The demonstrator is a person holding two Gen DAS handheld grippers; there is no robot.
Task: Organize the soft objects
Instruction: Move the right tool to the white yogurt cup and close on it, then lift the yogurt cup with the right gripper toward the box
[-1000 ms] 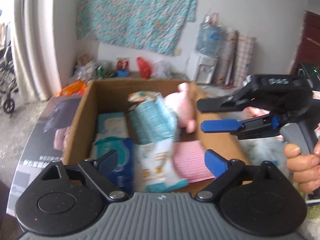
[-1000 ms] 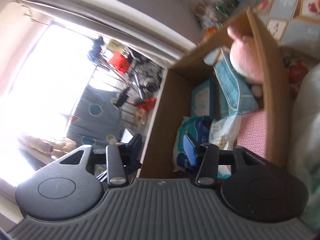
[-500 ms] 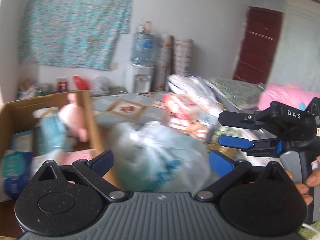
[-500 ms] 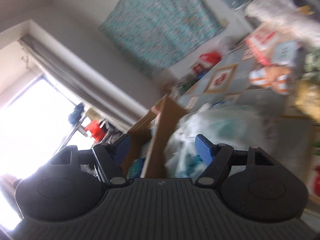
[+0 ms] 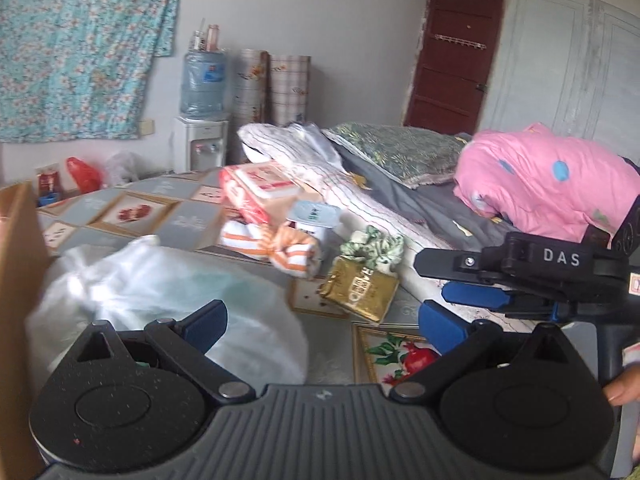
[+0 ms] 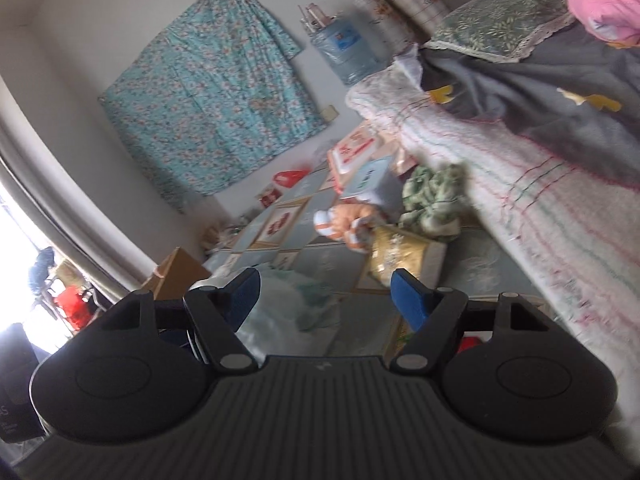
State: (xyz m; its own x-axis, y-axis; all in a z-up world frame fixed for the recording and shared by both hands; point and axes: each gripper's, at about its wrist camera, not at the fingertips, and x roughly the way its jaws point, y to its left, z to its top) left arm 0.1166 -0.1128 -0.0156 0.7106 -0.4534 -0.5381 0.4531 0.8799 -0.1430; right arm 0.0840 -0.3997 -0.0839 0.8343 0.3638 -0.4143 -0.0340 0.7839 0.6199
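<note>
Soft items lie on the patterned floor mat: a white plastic bag [image 5: 160, 292] with something teal inside, an orange-and-white striped towel roll [image 5: 280, 246], a gold packet [image 5: 360, 292], a green-and-white cloth bundle [image 5: 374, 246] and a red-and-white pack [image 5: 256, 188]. My left gripper [image 5: 322, 322] is open and empty, just above the bag. My right gripper [image 6: 326, 294] is open and empty; it also shows in the left wrist view [image 5: 460, 280], to the right of the gold packet. The cardboard box's wall [image 5: 18, 280] stands at the left edge.
A bed with a striped white blanket [image 5: 320, 168], a grey sheet, a green pillow [image 5: 400, 152] and a pink quilt [image 5: 548, 180] fills the right. A water dispenser [image 5: 202, 120] and rolled mats [image 5: 272, 88] stand at the far wall. A brown door [image 5: 452, 76] is behind.
Both grippers have swung right, away from the cardboard box with its soft items, toward the loose items on the mat beside the bed. Both stay open and empty.
</note>
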